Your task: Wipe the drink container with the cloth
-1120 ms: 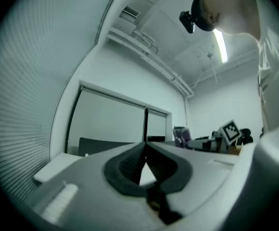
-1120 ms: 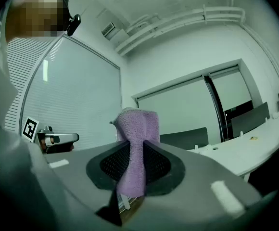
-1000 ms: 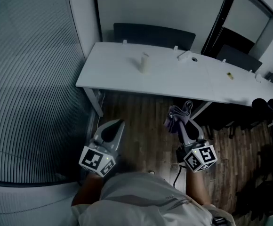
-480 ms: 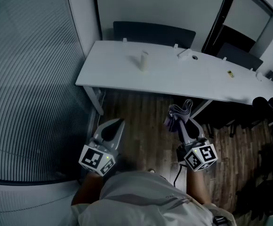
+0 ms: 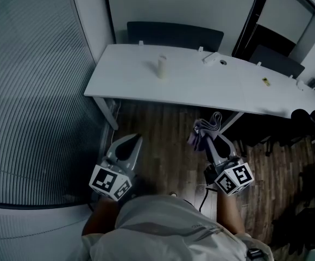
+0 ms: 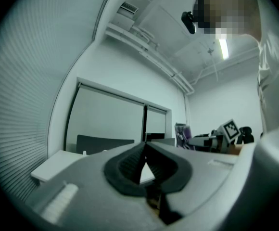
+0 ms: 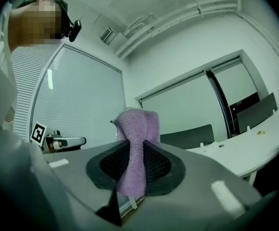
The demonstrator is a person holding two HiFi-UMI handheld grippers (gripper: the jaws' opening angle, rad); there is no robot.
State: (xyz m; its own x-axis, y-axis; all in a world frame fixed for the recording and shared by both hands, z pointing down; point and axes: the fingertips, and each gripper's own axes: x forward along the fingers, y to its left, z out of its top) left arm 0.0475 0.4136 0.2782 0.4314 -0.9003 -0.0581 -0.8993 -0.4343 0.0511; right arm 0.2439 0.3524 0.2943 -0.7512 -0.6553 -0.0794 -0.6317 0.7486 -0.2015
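Observation:
A pale drink container [image 5: 161,67] stands upright on the white table [image 5: 201,91], well ahead of both grippers. My right gripper [image 5: 205,139] is shut on a purple cloth [image 5: 205,131], which sticks up from between its jaws [image 7: 135,148]. My left gripper [image 5: 131,144] is shut with nothing in it; its jaws meet at the tip in the left gripper view [image 6: 145,148]. Both grippers hang over the wooden floor, short of the table's near edge.
Dark chairs [image 5: 174,36] stand behind the table, and more [image 5: 274,62] at the back right. Small items [image 5: 212,57] and a yellow object [image 5: 265,81] lie on the tabletop. A window blind [image 5: 32,91] fills the left. Dark chair bases [image 5: 309,121] crowd the right.
The head view has shifted slightly, so the table and container sit a little higher and further left. The right gripper has tilted a bit. Both grips are unchanged.

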